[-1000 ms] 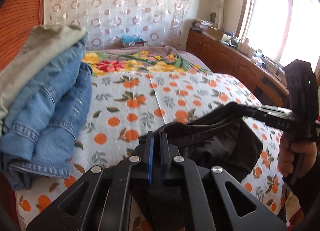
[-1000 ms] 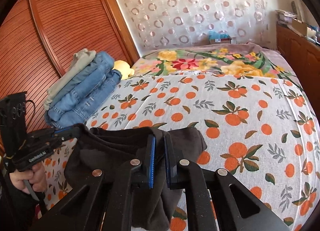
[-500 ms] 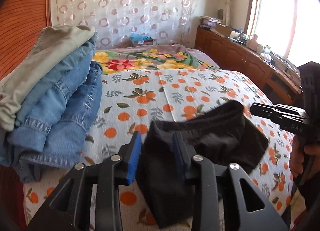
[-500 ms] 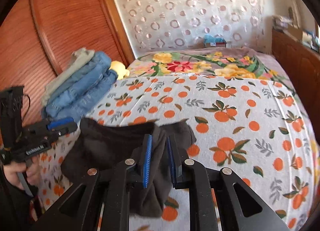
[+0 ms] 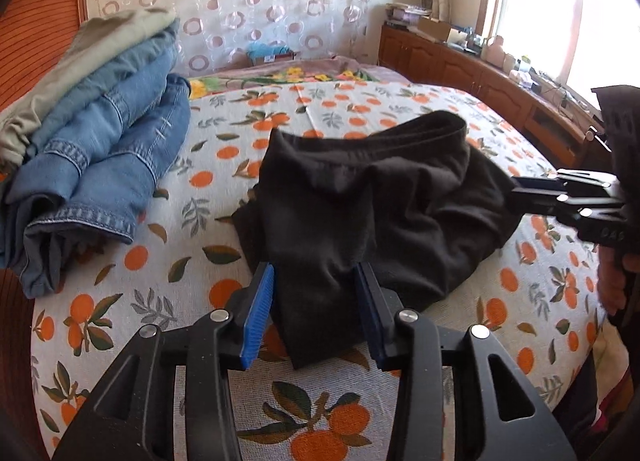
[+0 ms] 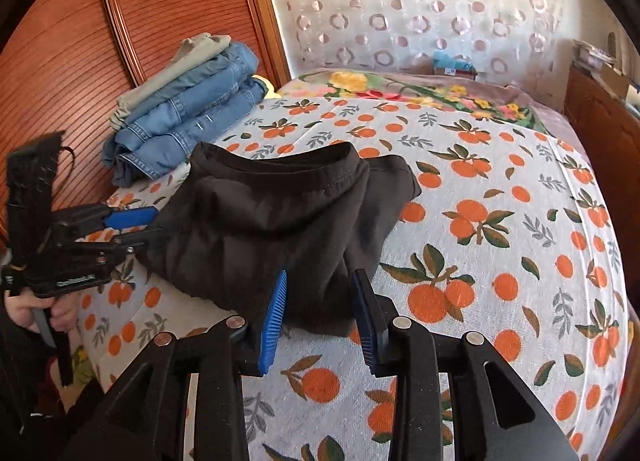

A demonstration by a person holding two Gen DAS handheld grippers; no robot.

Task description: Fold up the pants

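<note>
Both grippers stand with jaws wide, holding nothing: the left gripper (image 5: 316, 301) reaches forward over the near edge of the bed (image 5: 400, 109), its blue pads either side of a hanging fold of the black pants (image 5: 360, 197); whether they touch the cloth cannot be told; the right gripper (image 6: 320, 309) points likewise across the near edge, its pads flanking the pants' near hem (image 6: 280, 229); in the left wrist view its fingers lie level at the pants' right side, a hand below on the grip. The pants lie bunched on the orange-print bedspread near the bed's near edge; a stack of folded jeans (image 6: 188, 109) sits at the left edge by the wooden wardrobe (image 6: 120, 21); bare bedspread stretches toward the far and right edges.
</note>
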